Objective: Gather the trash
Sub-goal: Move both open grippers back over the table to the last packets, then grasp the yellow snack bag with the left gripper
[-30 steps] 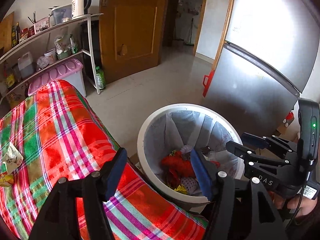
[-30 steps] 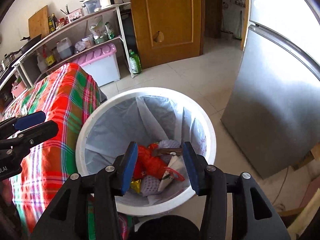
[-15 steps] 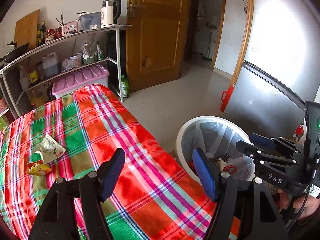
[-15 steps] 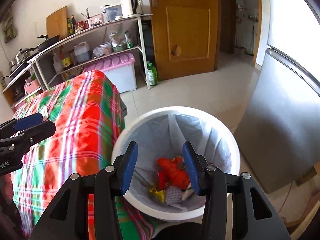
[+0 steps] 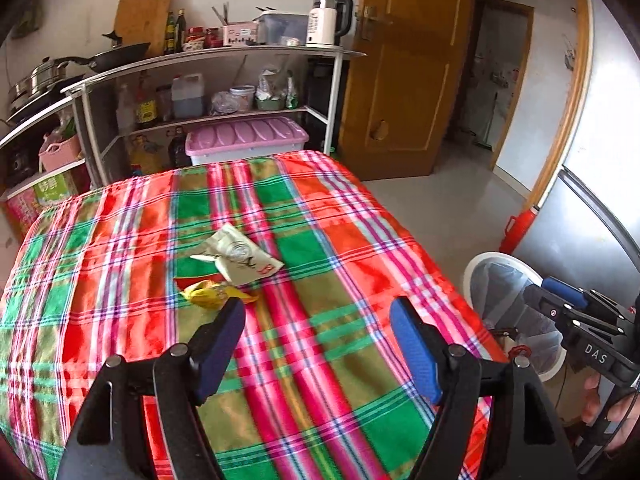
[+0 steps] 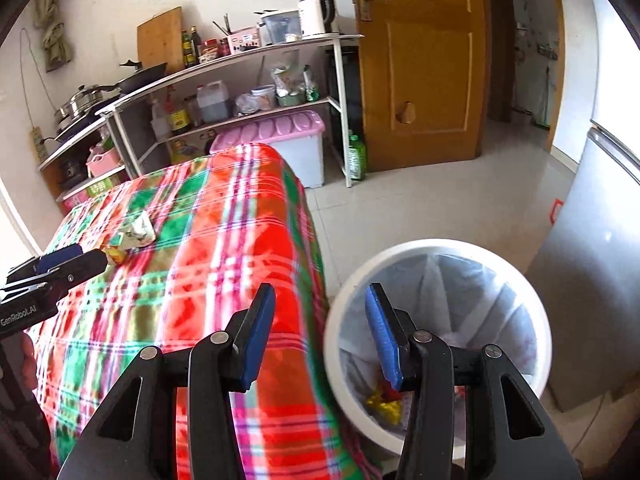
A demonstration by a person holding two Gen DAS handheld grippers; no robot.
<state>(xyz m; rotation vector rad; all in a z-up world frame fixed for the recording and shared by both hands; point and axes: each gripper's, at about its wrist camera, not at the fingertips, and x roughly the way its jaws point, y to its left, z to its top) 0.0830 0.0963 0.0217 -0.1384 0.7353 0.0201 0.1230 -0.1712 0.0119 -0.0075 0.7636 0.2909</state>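
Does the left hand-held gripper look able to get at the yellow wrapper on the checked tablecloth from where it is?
Probably yes. The left hand-held gripper holds nothing, its jaws are opening, and the yellow wrapper lies just ahead of its left finger on the tablecloth; only the white wrapper lies beyond it.

Left wrist cam: rides behind the left gripper (image 5: 316, 344), angled down across the table (image 5: 120, 320), close to the cloth; wrappers (image 5: 236, 264) lie just ahead of its left finger, bin (image 5: 472, 272) off to its right. Right wrist cam: behind the right gripper (image 6: 320, 332), angled down, straddling table edge and bin (image 6: 400, 252), both near. Shared: table, wrappers (image 6: 138, 234), bin, shelf (image 5: 224, 54), door (image 5: 404, 80). Each sees the other gripper at its frame edge.
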